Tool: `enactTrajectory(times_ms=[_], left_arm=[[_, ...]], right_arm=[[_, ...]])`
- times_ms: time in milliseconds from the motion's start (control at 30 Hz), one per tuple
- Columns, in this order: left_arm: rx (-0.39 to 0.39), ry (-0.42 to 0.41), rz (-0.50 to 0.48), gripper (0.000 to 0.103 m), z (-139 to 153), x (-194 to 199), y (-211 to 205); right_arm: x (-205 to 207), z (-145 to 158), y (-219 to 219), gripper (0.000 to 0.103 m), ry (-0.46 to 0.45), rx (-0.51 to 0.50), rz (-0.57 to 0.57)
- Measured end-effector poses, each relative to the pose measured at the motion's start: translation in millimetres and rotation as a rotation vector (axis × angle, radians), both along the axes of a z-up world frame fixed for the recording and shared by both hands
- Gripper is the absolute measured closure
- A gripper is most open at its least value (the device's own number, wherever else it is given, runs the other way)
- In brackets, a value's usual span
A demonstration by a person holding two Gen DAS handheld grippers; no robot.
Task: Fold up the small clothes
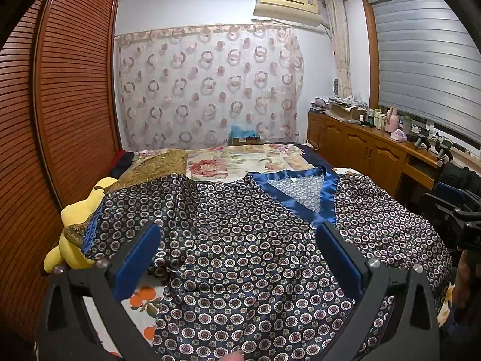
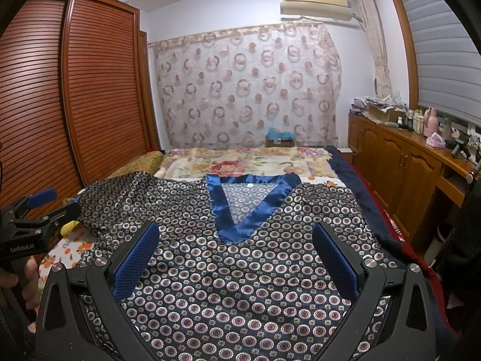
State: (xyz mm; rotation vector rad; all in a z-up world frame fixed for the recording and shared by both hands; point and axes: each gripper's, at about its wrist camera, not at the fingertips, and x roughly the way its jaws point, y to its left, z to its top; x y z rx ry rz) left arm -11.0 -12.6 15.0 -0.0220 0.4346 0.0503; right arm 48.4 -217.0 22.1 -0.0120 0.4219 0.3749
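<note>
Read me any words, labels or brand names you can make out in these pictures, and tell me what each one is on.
"CanRobot.AI", roughly as it reads, on the black body of the left gripper seen in the right wrist view.
Sticker on the air conditioner: too small to read.
White neck tag in the patterned top: too small to read.

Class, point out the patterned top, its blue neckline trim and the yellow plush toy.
patterned top (image 2: 240,285), right wrist view, front panel
blue neckline trim (image 2: 240,228), right wrist view, V's tip
yellow plush toy (image 1: 72,213), left wrist view, body
</note>
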Motion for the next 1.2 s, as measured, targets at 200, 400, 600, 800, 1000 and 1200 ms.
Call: enactTrajectory(times_ms=[200, 400, 600, 800, 1000, 1200], left_arm=[[-0.007, 0.009, 0.012, 0.000, -6.8, 1.8, 7.4], [0.010, 0.037, 0.042, 0.000, -16.3, 8.2, 26.7], [0.007, 0.075, 0.046, 0.000, -28.7, 13.1, 58.7], [0.001, 0.118, 0.056, 0.000, -34.7, 17.1, 94.5], [-0.037, 0.164, 0.092, 0.000, -45.5, 21.6, 130.3], [-0.126, 0.200, 0.122, 0.000, -69.9, 24.9, 171.4]], right_arm=[[4.4, -5.5, 5.0, 0.000, 0.016, 0.002, 0.020], [11.7, -18.2, 12.2, 0.000, 0.037, -0.010, 0.063], [19.8, -34.3, 20.8, 0.000, 0.076, -0.020, 0.105], [27.1, -51.2, 29.8, 0.000, 0.114, -0.044, 0.137], [32.6, -61.0, 40.5, 0.000, 0.150, -0.057, 0.174], [34.3, -72.2, 52.2, 0.000, 0.176, -0.084, 0.206]])
